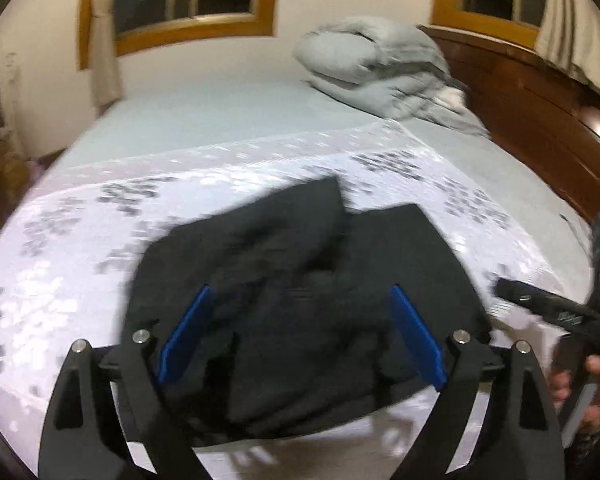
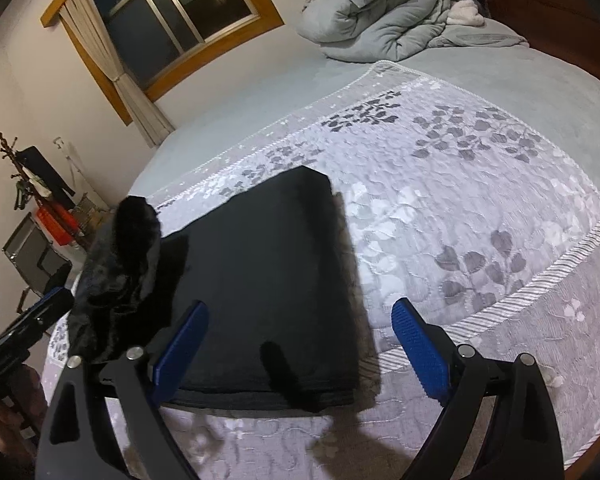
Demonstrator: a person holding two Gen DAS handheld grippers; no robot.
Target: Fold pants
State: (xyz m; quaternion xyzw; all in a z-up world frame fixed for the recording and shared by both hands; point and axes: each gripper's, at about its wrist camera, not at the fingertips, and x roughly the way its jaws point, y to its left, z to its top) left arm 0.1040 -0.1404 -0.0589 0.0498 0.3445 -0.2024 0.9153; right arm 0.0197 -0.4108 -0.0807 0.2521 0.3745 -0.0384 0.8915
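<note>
Both grippers' jaws wide, empty

Your left wrist view is smeared with motion blur; the right wrist view is sharp. Warm indoor light falls from above, the windows (image 2: 188, 12) are dark, and the black pants (image 2: 268, 280) cast a soft shadow rightward. Fisheye bends and darkens both edges.

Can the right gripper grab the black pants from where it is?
Probably yes. The right gripper is open above the near edge of the black pants, with nothing between them.
</note>
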